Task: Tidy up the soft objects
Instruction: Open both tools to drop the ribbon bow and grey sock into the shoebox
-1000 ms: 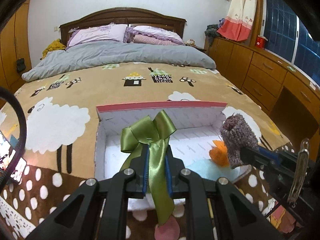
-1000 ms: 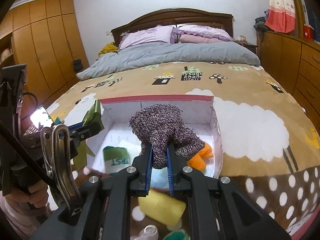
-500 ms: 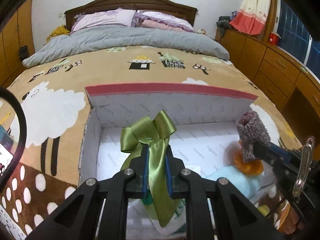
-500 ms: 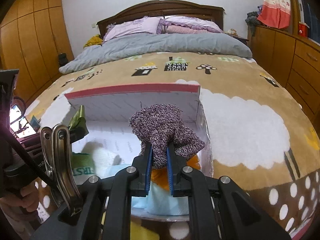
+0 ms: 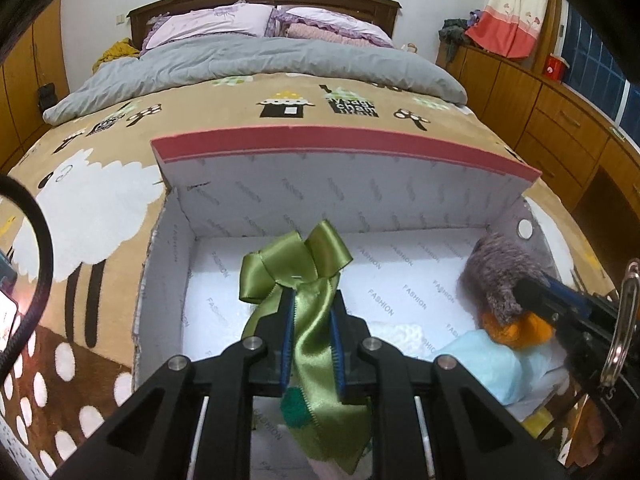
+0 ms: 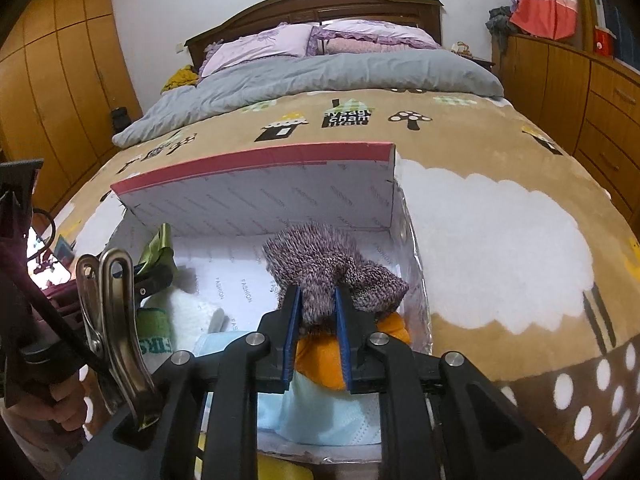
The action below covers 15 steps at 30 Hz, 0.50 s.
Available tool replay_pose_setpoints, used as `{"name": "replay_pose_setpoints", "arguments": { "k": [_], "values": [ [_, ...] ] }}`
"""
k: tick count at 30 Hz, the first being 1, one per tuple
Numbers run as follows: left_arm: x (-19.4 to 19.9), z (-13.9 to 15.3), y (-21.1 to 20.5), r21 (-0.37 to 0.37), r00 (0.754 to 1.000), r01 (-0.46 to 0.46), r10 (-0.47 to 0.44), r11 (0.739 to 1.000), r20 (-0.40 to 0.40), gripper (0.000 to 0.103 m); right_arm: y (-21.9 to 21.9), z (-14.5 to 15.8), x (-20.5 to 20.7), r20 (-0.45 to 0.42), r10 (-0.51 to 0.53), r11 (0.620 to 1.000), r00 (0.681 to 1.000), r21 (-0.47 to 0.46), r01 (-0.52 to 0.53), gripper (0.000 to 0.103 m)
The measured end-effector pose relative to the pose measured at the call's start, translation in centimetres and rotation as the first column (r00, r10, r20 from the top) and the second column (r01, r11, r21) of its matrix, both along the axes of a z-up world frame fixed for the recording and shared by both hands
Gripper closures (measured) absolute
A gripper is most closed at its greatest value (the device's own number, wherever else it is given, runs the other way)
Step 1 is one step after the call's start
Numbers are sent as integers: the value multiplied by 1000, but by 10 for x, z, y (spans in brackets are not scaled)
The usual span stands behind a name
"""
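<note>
Box (image 5: 248,216) on bed (image 6: 500,208), lid up. My left gripper (image 5: 312,328) pinches green bow (image 5: 296,268) over box floor; jaws just easing. My right gripper (image 6: 318,312) pinches knit sock (image 6: 324,260) above orange plush (image 6: 320,360); jaws just easing.

A green satin ribbon bow (image 5: 298,268) stands upright, loops up, tail trailing down, over the near left of an open white box (image 5: 320,196) with a pink rim. A mottled purple knit sock (image 6: 332,270) hangs over the box's right side, above an orange plush (image 6: 320,360) and pale blue cloth (image 5: 480,360).
</note>
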<state>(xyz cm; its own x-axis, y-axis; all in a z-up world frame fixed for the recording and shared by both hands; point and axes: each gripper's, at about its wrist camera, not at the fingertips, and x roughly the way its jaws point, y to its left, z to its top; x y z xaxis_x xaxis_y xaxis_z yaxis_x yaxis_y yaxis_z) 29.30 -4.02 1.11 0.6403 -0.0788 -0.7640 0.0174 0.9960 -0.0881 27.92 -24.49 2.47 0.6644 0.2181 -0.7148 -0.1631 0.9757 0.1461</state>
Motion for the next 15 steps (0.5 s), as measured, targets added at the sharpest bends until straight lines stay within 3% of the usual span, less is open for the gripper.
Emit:
{"name": "replay_pose_setpoints", "arguments": {
  "k": [6,9,15],
  "values": [
    [-1,0,2,-6,1000,-14,14,1000,-8,53,-1,0,1,-9,-2,1000,1000,18,2,76],
    [-5,4,2,6,1000,-16,16,1000,5,46,-3,3,1,-8,-8,1000,1000,23,8,71],
    [-14,14,8,-30,1000,-13,14,999,6,45,-9,15,-5,2,-11,998,1000,61,11,52]
  ]
}}
